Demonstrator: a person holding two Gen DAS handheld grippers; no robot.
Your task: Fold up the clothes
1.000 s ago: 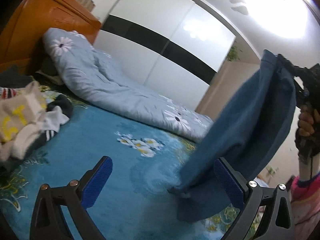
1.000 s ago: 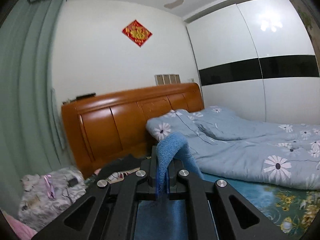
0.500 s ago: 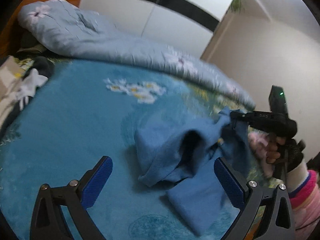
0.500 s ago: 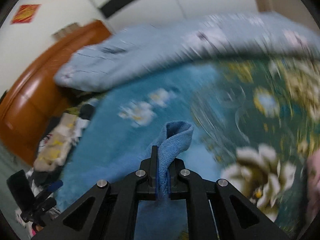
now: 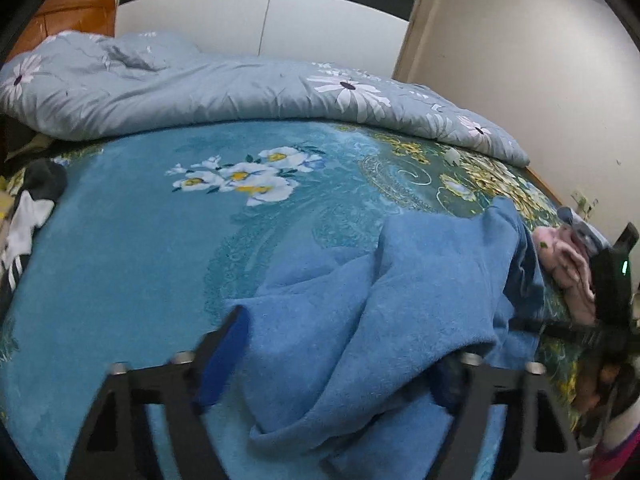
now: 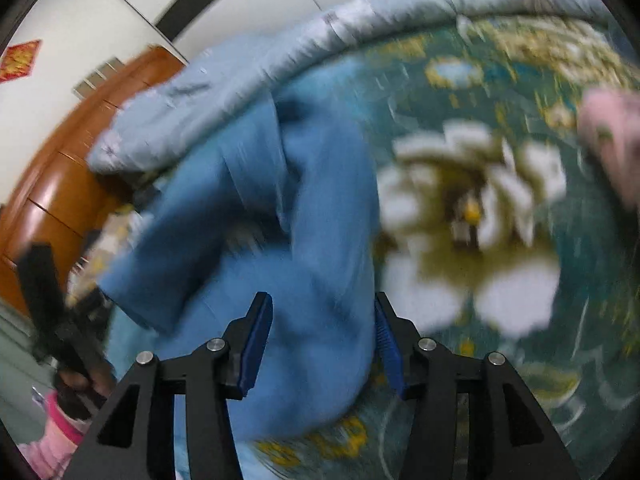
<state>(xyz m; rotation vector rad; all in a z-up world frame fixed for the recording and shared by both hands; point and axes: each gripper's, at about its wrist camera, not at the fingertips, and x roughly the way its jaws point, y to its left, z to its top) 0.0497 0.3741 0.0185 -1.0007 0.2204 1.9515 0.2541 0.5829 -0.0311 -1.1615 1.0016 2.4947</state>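
A blue fleece garment (image 5: 384,320) lies crumpled on the floral bedspread (image 5: 140,240). My left gripper (image 5: 340,364) is open and low over the garment's near part, with cloth between its blue pads (image 5: 224,356); the right pad is partly covered by cloth. In the blurred right wrist view the same garment (image 6: 288,216) lies ahead and under my right gripper (image 6: 320,344), which is open with cloth between its pads (image 6: 256,340). The right gripper's body shows in the left wrist view (image 5: 612,292) at the right edge.
A grey-blue flowered duvet (image 5: 240,88) is bunched along the far side of the bed. A pile of other clothes (image 5: 28,216) lies at the left edge. A pink garment (image 5: 568,264) lies at the right. A wooden headboard (image 6: 60,184) stands beyond.
My right gripper has opened and let go of the blue garment, which now lies on the bed. My left gripper has come down onto the garment's near part.
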